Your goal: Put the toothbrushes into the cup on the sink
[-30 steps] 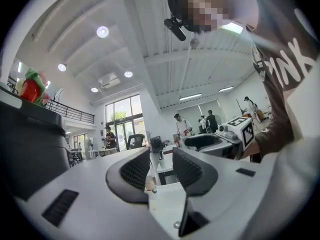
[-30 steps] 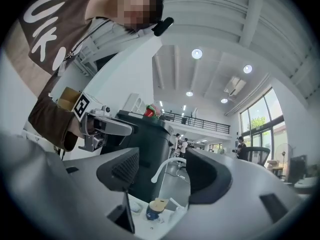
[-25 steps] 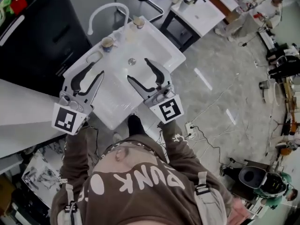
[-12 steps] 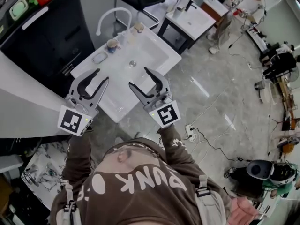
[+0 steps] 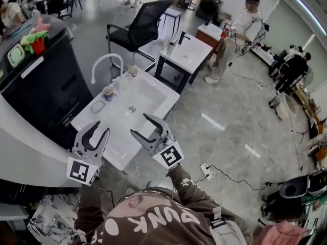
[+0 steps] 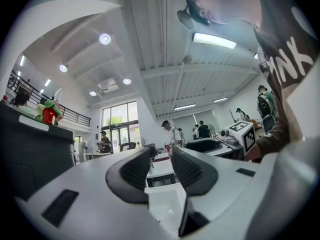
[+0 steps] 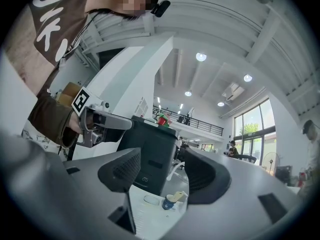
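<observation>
Head view: black chair (image 5: pixel 140 22) stands beyond the white sink (image 5: pixel 148 93).

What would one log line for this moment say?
left gripper: open, empty | right gripper: open, empty, jaws just closing slightly | cup: on sink, untouched

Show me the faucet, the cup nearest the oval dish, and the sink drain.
faucet (image 5: pixel 107 55), head view, top of its white arch.
cup (image 5: pixel 108 92), head view, its open top.
drain (image 5: pixel 132 108), head view, its metal centre in the basin.
</observation>
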The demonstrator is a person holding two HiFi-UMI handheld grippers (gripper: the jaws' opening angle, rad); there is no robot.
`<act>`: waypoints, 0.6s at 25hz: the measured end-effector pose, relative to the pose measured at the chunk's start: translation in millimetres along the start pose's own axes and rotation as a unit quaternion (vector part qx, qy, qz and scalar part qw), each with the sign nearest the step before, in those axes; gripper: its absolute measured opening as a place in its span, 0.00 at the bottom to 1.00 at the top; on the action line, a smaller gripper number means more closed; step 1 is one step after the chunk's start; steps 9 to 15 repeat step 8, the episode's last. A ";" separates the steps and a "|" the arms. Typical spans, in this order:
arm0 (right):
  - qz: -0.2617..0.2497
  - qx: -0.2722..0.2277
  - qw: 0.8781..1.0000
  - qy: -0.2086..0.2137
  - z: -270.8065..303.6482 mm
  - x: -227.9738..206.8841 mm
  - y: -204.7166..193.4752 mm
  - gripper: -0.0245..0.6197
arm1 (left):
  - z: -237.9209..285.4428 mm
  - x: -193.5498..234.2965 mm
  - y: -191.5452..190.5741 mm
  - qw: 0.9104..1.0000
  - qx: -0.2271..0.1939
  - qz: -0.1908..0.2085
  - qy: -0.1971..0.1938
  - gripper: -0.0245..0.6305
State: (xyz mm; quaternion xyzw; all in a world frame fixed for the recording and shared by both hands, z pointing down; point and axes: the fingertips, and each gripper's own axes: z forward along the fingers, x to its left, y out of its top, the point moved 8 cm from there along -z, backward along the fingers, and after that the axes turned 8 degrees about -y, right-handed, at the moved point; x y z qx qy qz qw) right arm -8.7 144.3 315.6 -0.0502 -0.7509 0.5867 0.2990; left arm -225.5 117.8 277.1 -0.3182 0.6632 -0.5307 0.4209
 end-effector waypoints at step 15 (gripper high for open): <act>0.022 -0.031 0.999 -0.010 -25.5 -18.5 25.2 0.44 | 15.6 -24.8 30.7 1.000 -0.008 0.025 0.003 0.24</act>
